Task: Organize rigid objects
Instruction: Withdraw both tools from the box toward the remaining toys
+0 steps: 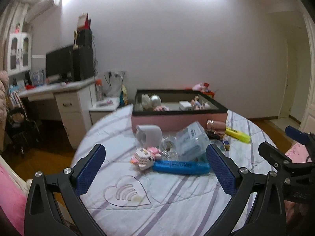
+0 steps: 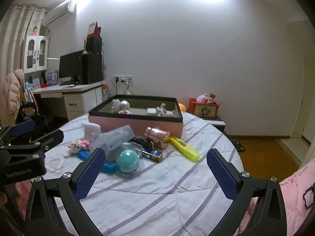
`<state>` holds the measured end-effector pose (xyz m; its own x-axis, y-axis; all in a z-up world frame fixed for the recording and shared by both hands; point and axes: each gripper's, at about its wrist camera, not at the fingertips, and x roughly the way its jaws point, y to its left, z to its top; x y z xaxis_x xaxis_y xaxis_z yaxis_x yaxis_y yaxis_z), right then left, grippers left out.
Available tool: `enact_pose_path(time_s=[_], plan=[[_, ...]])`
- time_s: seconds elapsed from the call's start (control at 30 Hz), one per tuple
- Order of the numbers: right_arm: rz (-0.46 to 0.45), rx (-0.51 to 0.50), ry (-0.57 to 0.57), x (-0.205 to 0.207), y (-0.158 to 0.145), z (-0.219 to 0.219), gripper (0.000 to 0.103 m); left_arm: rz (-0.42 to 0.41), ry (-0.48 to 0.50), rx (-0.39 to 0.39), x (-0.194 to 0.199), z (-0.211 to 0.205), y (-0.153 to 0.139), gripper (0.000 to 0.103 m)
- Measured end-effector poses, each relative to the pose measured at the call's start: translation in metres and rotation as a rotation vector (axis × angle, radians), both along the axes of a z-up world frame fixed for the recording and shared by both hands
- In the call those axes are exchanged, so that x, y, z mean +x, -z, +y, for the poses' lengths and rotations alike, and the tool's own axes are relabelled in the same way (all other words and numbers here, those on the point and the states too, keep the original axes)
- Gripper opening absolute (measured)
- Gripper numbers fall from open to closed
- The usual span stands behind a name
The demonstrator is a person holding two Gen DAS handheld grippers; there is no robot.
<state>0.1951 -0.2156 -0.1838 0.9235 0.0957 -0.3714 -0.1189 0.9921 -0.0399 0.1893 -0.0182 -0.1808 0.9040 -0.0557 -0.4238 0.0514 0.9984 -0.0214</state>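
A heap of small objects lies on the striped bed sheet (image 1: 167, 206): a blue case (image 1: 181, 167), a pink-and-white block toy (image 1: 144, 157), a white cylinder (image 1: 148, 135), a clear plastic box (image 1: 192, 142), a rose-gold tube (image 1: 215, 125) and a yellow highlighter (image 1: 237, 135). From the right wrist view I also see a teal ball in a clear dome (image 2: 128, 160) and the highlighter (image 2: 183, 148). Behind the heap stands a pink box with a black rim (image 1: 177, 119) holding several figurines. My left gripper (image 1: 156, 174) is open, just short of the blue case. My right gripper (image 2: 155, 176) is open over bare sheet.
A white desk (image 2: 78, 92) with a monitor and speaker stands at the back left, beside a chair with a coat. A red toy crate (image 2: 203, 106) sits on a low stand at the right. Pink bedding (image 2: 295, 188) lies at the right edge; wooden floor shows beyond the bed.
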Motion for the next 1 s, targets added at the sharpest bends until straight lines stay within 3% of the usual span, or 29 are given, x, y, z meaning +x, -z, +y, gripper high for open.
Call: enact_pose_path(time_s=[0.23, 0.4, 0.83, 1.0], plan=[[0.066, 0.025, 0.035, 0.024, 0.016, -0.013, 0.103, 0.095, 0.034, 0.007, 0.035, -0.016, 0.014, 0.103], [0.084, 0.033, 0.053, 0.037, 0.022, -0.024, 0.103, 0.169, 0.094, -0.066, 0.060, -0.036, 0.021, 0.103], [0.140, 0.076, 0.064, 0.065, 0.037, -0.053, 0.103, 0.305, 0.057, -0.099, 0.100, -0.059, 0.036, 0.103], [0.158, 0.106, 0.053, 0.070, 0.041, -0.057, 0.103, 0.304, 0.048, -0.123, 0.105, -0.060, 0.035, 0.099]])
